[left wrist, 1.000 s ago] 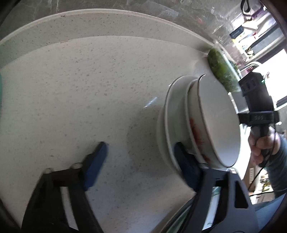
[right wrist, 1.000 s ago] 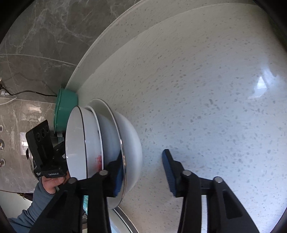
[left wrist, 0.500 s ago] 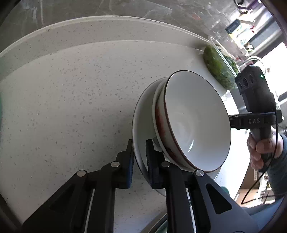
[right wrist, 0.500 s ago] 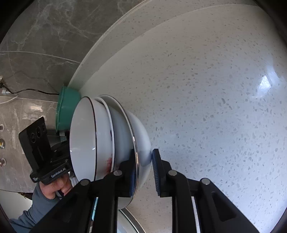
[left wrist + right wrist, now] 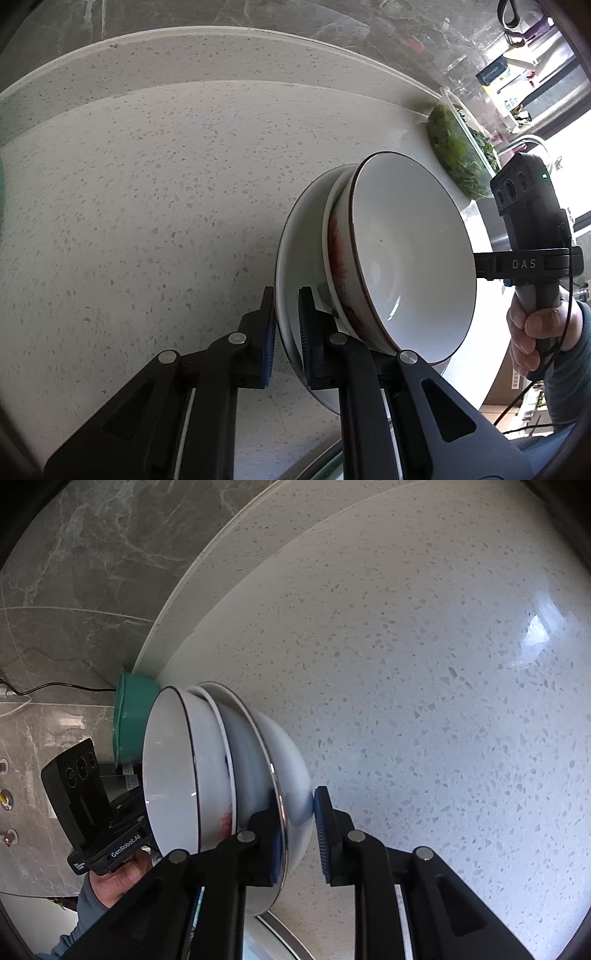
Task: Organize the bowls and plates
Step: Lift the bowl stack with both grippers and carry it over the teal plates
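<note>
A stack of white dishes stands on the speckled counter. At the bottom is a wide deep plate, above it a bowl smeared red, and on top a dark-rimmed bowl. My left gripper is shut on the plate's near rim, one pad on each side. From the opposite side, my right gripper is shut on the same deep plate, pinching its silver-edged rim and outer wall. The top bowl faces away. I cannot tell whether the stack touches the counter.
A teal bowl sits against the marble wall behind the stack. A clear tub of green leaves stands at the counter's far right. A curved sink rim lies just below the grippers. A hand holds the other gripper's handle.
Both grippers stood open beside the stack a second ago. Each has since closed on the bottom plate's rim, from opposite sides. The stack now faces the left camera more.
</note>
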A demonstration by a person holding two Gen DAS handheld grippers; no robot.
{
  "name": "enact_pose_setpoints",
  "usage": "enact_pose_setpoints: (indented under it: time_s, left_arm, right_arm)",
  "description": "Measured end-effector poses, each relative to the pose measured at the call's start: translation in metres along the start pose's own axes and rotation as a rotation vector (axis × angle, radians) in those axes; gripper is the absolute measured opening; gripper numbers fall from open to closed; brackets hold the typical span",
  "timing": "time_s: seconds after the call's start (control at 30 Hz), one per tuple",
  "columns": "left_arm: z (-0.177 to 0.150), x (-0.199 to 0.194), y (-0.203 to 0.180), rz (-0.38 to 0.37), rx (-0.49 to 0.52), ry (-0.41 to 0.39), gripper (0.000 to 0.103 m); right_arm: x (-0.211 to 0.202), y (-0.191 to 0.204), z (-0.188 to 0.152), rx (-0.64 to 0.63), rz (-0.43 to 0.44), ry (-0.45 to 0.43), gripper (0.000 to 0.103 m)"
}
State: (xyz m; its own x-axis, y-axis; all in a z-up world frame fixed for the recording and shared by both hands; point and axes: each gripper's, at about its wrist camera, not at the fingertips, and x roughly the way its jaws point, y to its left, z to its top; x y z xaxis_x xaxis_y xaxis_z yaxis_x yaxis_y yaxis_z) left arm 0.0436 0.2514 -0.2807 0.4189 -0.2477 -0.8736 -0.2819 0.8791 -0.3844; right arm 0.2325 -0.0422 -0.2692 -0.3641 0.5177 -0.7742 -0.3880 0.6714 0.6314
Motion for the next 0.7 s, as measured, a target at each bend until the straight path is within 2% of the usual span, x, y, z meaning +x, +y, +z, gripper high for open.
enact_pose_setpoints:
  time_s: [0.7]
  left_arm:
    - [0.001,-0.007,0.001,0.003,-0.025,-0.006,0.008]
  right_arm:
    - [-0.002,0.009,0.006,-0.014,-0.006,-0.013,0.021]
